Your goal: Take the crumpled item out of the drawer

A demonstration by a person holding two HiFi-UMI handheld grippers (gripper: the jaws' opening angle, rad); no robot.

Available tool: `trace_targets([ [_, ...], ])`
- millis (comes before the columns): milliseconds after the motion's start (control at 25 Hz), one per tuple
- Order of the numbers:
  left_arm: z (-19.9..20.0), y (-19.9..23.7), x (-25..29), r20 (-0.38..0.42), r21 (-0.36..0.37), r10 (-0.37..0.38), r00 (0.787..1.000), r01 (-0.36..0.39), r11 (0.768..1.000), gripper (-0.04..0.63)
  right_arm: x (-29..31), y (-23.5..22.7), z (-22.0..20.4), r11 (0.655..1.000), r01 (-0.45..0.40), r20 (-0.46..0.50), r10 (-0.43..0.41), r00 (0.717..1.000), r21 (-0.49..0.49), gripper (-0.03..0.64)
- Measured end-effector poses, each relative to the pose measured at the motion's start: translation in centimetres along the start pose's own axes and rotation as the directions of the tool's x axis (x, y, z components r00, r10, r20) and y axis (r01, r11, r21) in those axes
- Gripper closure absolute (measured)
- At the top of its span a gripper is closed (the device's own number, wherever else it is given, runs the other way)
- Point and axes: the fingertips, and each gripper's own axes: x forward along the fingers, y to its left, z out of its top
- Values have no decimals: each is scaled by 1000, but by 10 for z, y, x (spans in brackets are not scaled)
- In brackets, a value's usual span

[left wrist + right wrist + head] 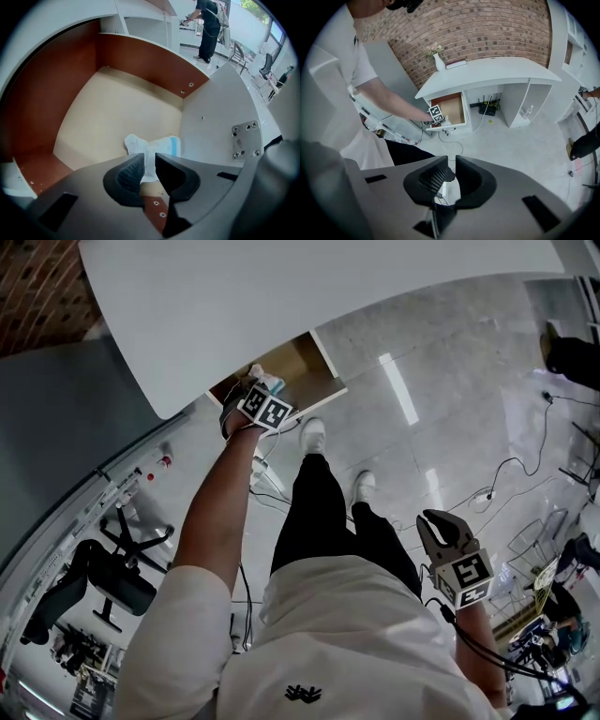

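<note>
Open wooden drawer (117,112), beige floor, brown walls: contains one crumpled white-and-blue paper item (152,146), lying beside the white side wall. Left gripper (150,161) pinches the item's near edge. Right gripper (450,164): jaws nearly together, empty.

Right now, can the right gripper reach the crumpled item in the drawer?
Probably not. The right gripper hangs at the person's side, well away from the drawer. The left gripper is inside the drawer, its jaws shut on the crumpled item.
</note>
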Motion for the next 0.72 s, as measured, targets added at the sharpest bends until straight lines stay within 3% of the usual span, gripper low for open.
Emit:
trace_targets([
  [400,-2,1,10,-10,-10,-7,1000,7,1000,559,4,-4,-16,1000,-2,-25,3,1000,13,545],
  [720,8,4,-19,24,-39,9,1000,-9,999,568,-9,-4,-12,1000,5,43,-5,999,3,545],
])
